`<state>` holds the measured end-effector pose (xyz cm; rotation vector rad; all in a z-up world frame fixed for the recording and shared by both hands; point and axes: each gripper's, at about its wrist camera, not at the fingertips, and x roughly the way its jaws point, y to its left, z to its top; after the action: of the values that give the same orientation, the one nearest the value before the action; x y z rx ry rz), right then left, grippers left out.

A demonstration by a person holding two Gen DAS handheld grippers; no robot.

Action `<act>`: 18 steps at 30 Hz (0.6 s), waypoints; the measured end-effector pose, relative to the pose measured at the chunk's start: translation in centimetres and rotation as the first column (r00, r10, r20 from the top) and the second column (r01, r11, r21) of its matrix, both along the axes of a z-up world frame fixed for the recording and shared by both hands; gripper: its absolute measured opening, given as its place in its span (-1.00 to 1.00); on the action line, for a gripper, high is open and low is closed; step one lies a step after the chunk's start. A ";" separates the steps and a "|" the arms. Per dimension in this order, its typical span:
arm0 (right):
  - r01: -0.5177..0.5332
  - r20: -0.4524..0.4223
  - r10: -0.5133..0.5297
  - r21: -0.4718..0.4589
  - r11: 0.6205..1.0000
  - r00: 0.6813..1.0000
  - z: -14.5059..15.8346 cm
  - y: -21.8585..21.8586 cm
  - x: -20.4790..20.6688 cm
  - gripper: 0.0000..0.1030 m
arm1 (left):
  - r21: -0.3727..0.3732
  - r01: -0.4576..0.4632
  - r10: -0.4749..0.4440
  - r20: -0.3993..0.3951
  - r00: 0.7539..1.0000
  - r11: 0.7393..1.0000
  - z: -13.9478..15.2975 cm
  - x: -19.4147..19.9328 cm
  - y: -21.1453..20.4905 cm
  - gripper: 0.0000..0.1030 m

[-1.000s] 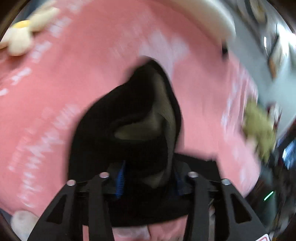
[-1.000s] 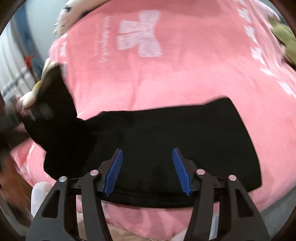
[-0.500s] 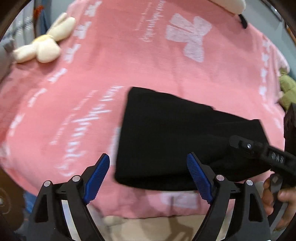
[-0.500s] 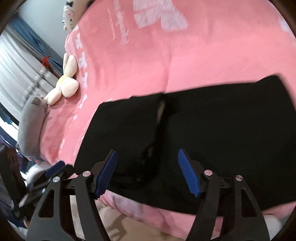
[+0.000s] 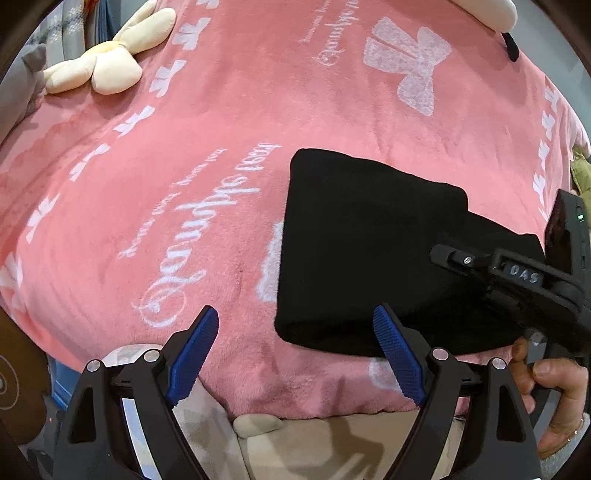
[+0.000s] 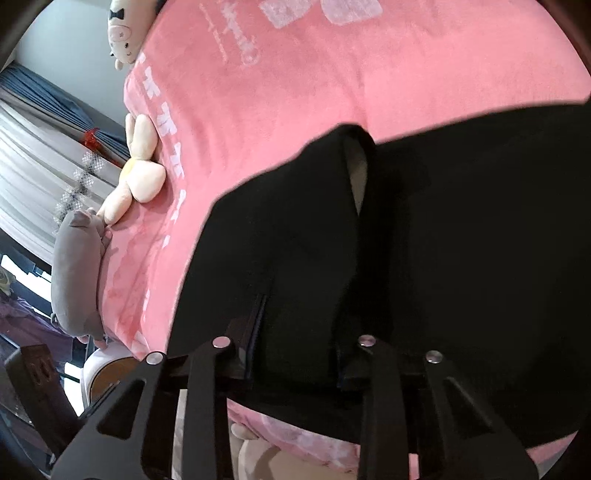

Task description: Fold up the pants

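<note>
The black pants lie folded on the pink blanket near its front edge. My left gripper is open and empty, hovering just in front of the pants' left corner. In the right wrist view the pants fill the frame, with a folded flap showing a pale lining. My right gripper is pressed into the fabric at the near edge; its pads are buried in the cloth. The right gripper's body also shows in the left wrist view, over the pants' right end.
A cream plush toy lies at the blanket's far left. A grey plush and a white plush sit along the left side. A beige sheet hangs below the blanket's front edge. Curtains hang at the left.
My left gripper let go of the pants, opened and drew back toward the front edge. My right gripper moved down onto the near edge of the pants and closed into the fabric.
</note>
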<state>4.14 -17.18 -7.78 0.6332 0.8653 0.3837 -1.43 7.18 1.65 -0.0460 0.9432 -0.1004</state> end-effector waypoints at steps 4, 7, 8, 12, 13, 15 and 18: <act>-0.023 0.169 0.044 -0.125 0.992 0.985 5.6 1.3 -1.3 -0.49 | -0.009 -0.008 0.008 0.005 1.000 1.000 0.3 0.0 0.2 0.62; -0.042 0.209 0.096 -0.249 0.968 0.973 7.3 2.8 -1.5 -0.49 | -0.016 -0.007 0.007 -0.002 1.000 1.000 0.3 0.1 -0.1 0.62; -0.059 0.174 0.107 -0.258 0.964 0.979 6.2 3.1 -1.0 -0.49 | -0.022 -0.006 0.006 -0.009 1.000 1.000 0.2 0.3 -0.2 0.62; -0.098 0.013 0.103 -0.216 0.972 0.995 0.3 2.9 0.4 -0.49 | -0.035 0.000 -0.001 -0.028 1.000 0.999 0.1 0.3 -0.9 0.62; -0.091 0.011 0.094 -0.172 0.981 0.996 -0.5 2.5 0.3 -0.48 | -0.024 0.003 -0.003 -0.029 1.000 1.000 0.1 0.3 -1.1 0.62; -0.061 0.022 0.063 -0.099 0.993 0.998 -0.5 1.3 -0.3 -0.41 | 0.007 0.010 -0.009 -0.030 0.999 1.000 0.1 0.2 -1.4 0.62; -0.031 0.006 0.032 -0.054 0.998 0.999 -0.4 -0.2 -1.1 -0.22 | 0.034 0.001 0.000 -0.022 1.000 0.999 0.3 -0.1 -1.3 0.62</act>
<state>3.00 -17.41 -8.14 0.5688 0.8771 0.3895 -1.49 5.89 1.94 -0.0151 0.9663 -0.0841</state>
